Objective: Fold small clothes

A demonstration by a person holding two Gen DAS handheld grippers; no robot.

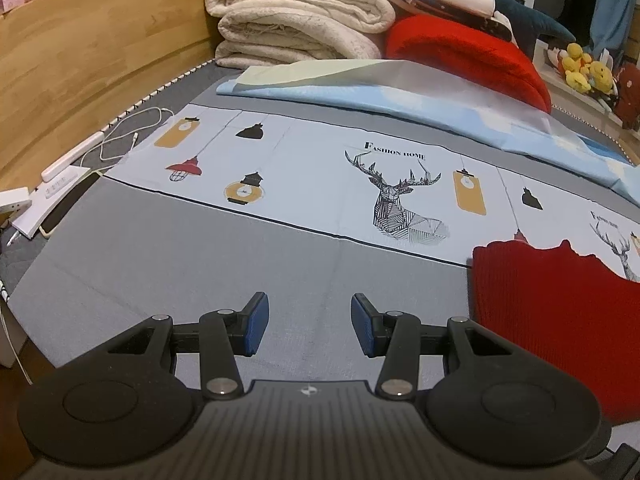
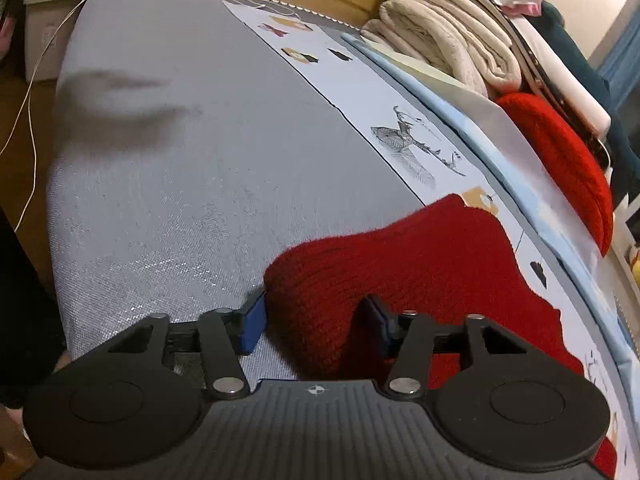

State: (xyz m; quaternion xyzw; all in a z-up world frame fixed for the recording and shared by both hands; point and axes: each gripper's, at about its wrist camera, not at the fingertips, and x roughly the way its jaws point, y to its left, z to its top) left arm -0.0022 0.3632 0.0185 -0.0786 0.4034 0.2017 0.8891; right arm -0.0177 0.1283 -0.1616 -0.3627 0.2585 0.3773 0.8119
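A dark red knitted garment lies bunched on the grey bedsheet; in the left wrist view the garment lies at the lower right. My right gripper stands open astride the garment's near folded corner; the knit fills the gap between the blue pads, which do not visibly squeeze it. My left gripper is open over bare grey sheet to the left of the garment, with nothing between its fingers.
A pale band printed with deer and lamps crosses the bed. Behind it lie a light blue pillowcase, folded cream blankets and a bright red cushion. White cables and a phone lie by the wooden bed frame.
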